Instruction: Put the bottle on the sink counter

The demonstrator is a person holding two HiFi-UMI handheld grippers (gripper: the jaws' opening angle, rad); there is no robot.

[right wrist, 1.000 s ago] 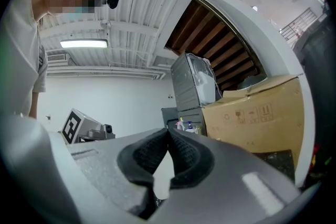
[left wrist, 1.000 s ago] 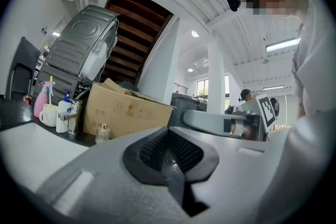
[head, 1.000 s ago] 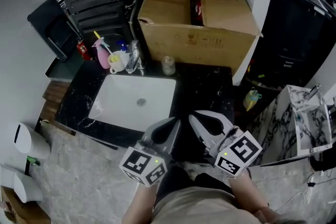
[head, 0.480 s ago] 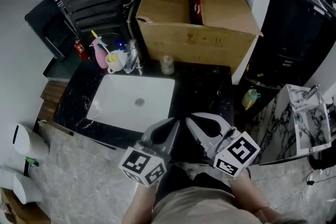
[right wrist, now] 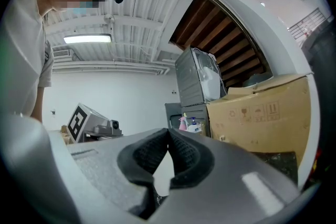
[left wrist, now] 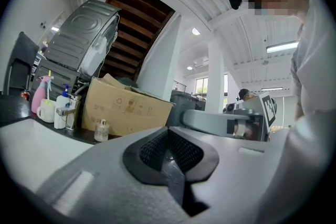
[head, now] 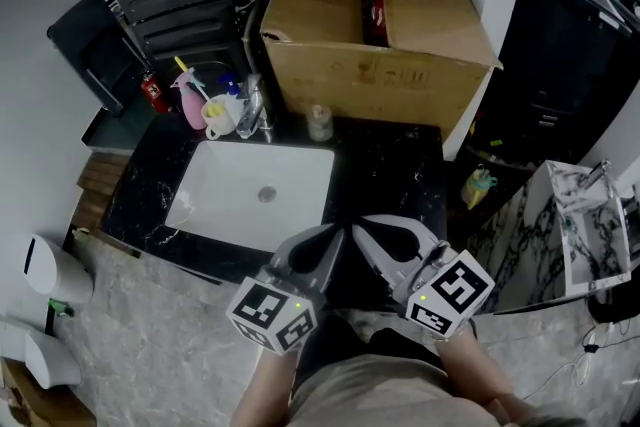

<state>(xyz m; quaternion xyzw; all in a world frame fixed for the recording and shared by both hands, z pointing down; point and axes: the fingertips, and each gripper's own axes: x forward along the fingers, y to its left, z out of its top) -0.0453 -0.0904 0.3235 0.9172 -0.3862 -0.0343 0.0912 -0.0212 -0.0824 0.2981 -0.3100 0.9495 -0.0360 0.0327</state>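
A small clear bottle stands upright on the black sink counter, just in front of the cardboard box. The left gripper view shows the same bottle far off at the left. A second small bottle with a teal top sits lower down, to the right of the counter. My left gripper and right gripper are held side by side close to the person's body, at the counter's near edge. Both are shut with nothing between their pads, as each gripper's own view shows.
A white basin is set in the counter's left half, with a faucet, a pink spray bottle and a white mug behind it. White bins stand on the floor at the left. A marble-patterned shelf is at the right.
Both grippers have edged slightly left and stay shut and empty. The bottle on the counter has not moved.
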